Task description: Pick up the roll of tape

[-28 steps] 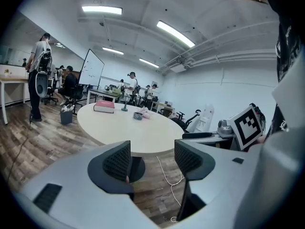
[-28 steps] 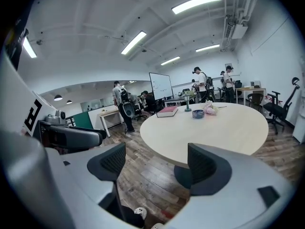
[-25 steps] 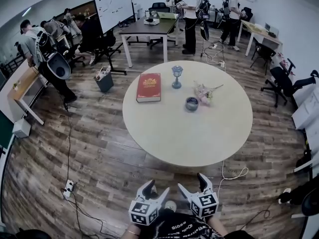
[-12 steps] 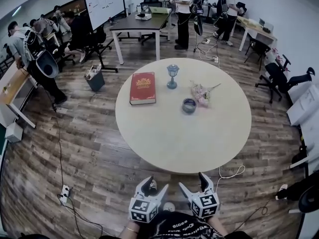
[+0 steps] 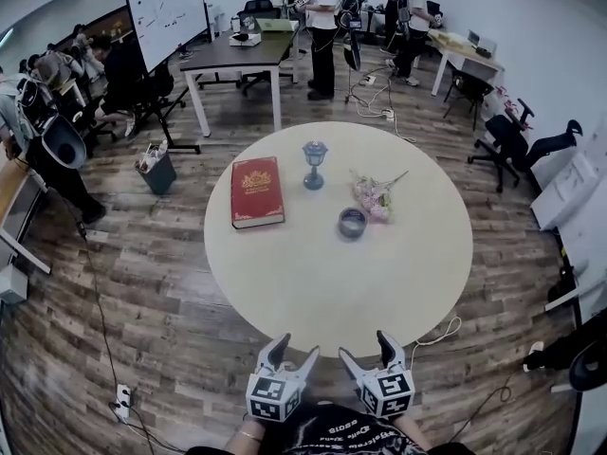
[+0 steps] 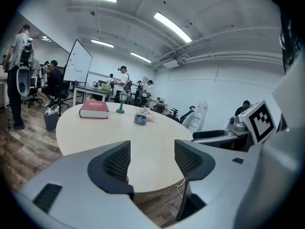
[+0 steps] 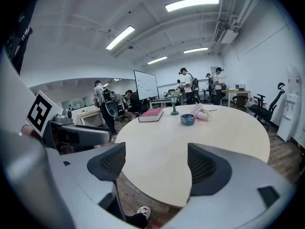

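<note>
Tape first: small dark grey roll of tape (image 5: 352, 222) lies flat on round cream table (image 5: 285, 292), past centre on far-right side from person, just beside bunch of pink flowers (image 5: 373, 197); touching or not, can't tell. Blue glass goblet (image 5: 314, 164) stands upright further back. Red hardcover book (image 5: 257, 191) w/ gold print lies flat left of goblet, well apart from tape.

Left gripper (image 5: 296, 347) and right gripper (image 5: 365, 347) are side by side, low, close to person's body, tips about at table's near edge, well apart from tape. Left gripper view: jaws wide apart, nothing btwn them, bare tabletop beyond. Right gripper view: same, jaws wide, nothing held, tape & flowers small far across table. Black-and-white marker cube (image 5: 273, 396) faces up on left gripper, a matching one on right.

White cable (image 5: 438, 335) loops on wood plank floor (image 5: 142, 282) by table's near-right edge. Background: whiteboard (image 5: 166, 12), dark rectangular desk (image 5: 232, 53), several people standing & sitting round room
</note>
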A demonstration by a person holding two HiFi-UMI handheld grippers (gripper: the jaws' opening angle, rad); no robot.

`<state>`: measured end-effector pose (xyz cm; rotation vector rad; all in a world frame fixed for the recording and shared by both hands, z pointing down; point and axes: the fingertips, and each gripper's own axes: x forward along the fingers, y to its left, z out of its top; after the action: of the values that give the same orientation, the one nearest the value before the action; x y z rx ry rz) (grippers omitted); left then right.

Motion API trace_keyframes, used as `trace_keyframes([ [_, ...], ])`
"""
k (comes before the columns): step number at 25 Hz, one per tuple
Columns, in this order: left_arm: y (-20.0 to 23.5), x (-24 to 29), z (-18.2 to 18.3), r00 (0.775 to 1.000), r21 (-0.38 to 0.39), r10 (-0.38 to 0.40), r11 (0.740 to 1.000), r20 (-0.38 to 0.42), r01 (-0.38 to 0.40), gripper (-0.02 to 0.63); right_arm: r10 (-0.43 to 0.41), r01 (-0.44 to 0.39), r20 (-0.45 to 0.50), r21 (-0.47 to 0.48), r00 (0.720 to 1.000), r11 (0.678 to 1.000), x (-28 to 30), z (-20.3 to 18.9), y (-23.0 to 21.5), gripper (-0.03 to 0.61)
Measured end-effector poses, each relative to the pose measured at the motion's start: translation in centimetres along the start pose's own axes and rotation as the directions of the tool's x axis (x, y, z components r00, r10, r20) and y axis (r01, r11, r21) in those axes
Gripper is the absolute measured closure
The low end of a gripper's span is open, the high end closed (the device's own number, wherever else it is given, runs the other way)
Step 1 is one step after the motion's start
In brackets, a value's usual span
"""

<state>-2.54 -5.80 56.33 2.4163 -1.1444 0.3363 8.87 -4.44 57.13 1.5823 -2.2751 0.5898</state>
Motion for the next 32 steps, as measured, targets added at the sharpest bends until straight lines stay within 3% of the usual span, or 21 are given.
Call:
trace_keyframes([
  [16, 7.5, 4.3, 2.8, 0.993, 0.095, -0.092, 0.99, -0.074, 0.099, 0.302, -0.097, 0.096, 0.0, 0.066, 0.995, 0.993, 7.5, 2.8, 1.2, 0.184],
  [24, 9.2, 4.7, 3.6, 0.994, 0.08, -0.079, 0.993, -0.075, 0.085, 0.302, -0.104, 0.105, -0.014, 0.081, 0.994, 0.991, 8.5, 4.0, 1.0, 0.184],
  [32, 9.2, 5.7, 4.1, 0.996, 0.052, -0.053, 0.997, -0.073, 0.057, 0.302, -0.119, 0.122, -0.03, 0.092, 0.992, 0.988, 9.7, 5.8, -2.0, 0.19],
])
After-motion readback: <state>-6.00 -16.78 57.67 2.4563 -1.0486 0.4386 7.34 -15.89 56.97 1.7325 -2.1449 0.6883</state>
